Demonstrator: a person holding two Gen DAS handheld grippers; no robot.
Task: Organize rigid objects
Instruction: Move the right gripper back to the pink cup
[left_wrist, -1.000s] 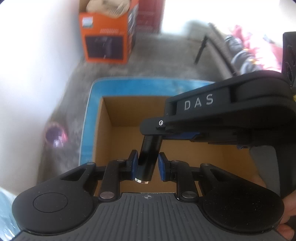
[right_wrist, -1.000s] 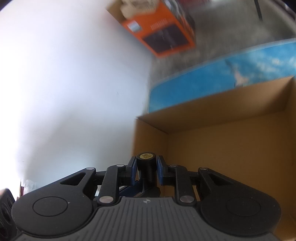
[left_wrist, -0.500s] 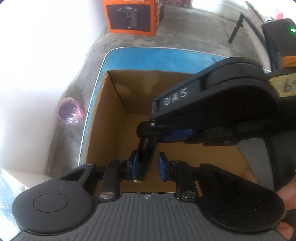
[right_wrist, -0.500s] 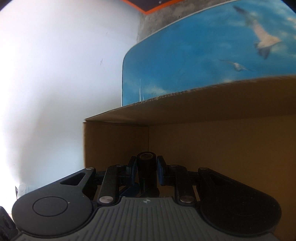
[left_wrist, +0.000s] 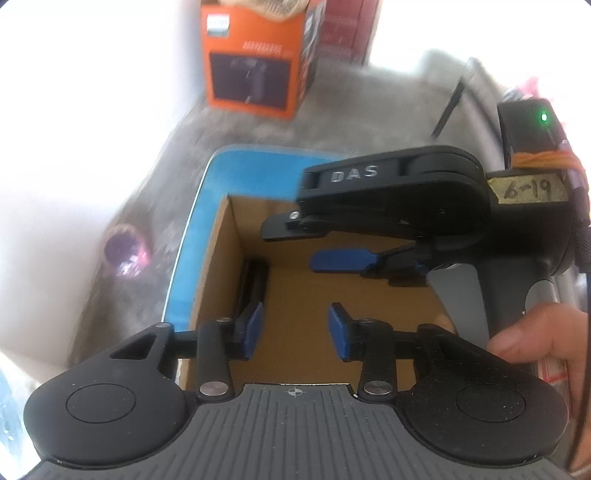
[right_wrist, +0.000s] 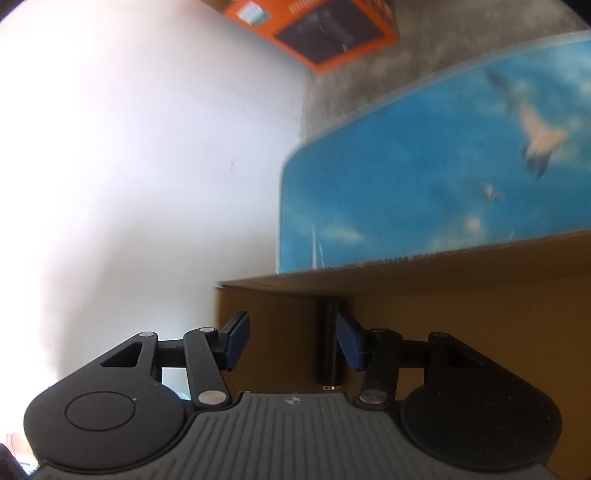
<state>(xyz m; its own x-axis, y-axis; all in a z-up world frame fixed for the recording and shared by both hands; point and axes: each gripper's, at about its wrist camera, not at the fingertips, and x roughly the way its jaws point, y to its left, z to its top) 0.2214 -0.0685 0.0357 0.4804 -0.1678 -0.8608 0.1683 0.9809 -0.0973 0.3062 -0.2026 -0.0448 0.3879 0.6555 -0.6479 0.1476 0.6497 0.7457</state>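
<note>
I see the black cylinder (left_wrist: 253, 286) lying inside the cardboard box (left_wrist: 218, 266), against its left wall. My left claw (left_wrist: 295, 330) has just spread; nothing sits between its pads. My right claw (left_wrist: 341, 258) has just spread too, hovering over the box, cylinder beside its right pad.

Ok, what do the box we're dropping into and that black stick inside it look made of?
Box: looks like corrugated cardboard, matte plain brown, with thin raw-cut edges and folded corners. Black stick: smooth, dark and cylindrical, with a shiny metallic ring at its end in the right wrist view; probably metal or hard plastic, too blurred to say.
</note>
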